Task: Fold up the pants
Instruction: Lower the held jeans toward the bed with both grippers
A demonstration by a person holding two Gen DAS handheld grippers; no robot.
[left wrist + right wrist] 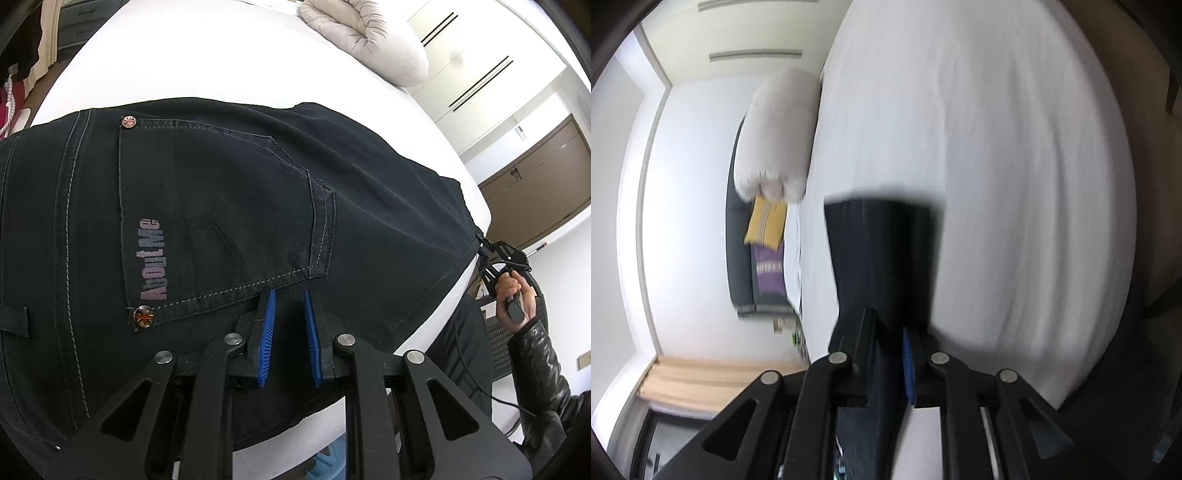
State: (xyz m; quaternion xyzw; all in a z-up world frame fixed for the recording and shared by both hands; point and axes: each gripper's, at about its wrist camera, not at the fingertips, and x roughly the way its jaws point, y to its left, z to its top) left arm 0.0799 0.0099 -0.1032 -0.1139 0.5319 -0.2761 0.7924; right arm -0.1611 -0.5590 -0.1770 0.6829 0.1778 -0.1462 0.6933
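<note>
Dark pants (221,203) lie flat across the white bed (221,55), back pocket with a pink print facing up. My left gripper (288,293) sits just below that pocket near the pants' near edge, its blue pads (267,332) close together with dark cloth between them. At the far right, by the bed's edge, a hand (513,291) holds my right gripper (482,247), which grips the pants' end. In the blurred right wrist view the right gripper (888,321) is shut on a dark strip of the pants (882,251) that runs forward over the sheet.
A rolled pale duvet (365,33) lies at the head of the bed, also seen as the duvet (775,136) beside a yellow cushion (766,221) and a purple one (770,269). A brown door (535,184) stands beyond the bed. The person's dark sleeve (535,369) is at the right.
</note>
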